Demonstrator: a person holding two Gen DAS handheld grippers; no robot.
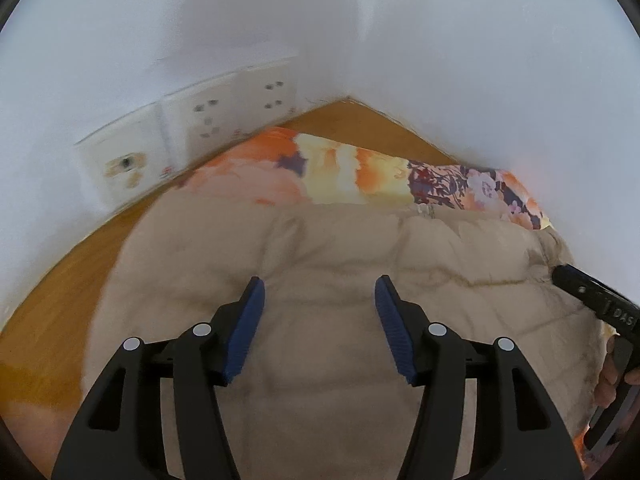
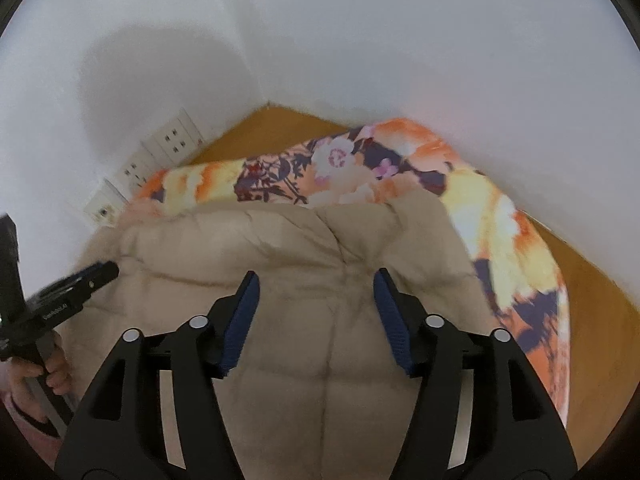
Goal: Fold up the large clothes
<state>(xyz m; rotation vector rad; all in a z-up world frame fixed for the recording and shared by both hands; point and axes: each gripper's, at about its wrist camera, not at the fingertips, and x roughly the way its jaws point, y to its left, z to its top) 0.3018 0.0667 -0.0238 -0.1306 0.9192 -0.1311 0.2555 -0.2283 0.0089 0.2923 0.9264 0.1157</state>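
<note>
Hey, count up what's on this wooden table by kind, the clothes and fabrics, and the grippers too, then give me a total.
Beige quilted jacket: 1
Floral orange cloth under and behind the jacket: 1
Grippers: 2, the left gripper and the right gripper, both open over the jacket
Total: 4

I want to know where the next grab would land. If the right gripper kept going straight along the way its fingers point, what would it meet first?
Most likely the beige quilted jacket: the right gripper, jaws open and empty, points down onto its padded surface near the centre seam. The floral fabric lies farther on. Depth is hard to judge.
</note>
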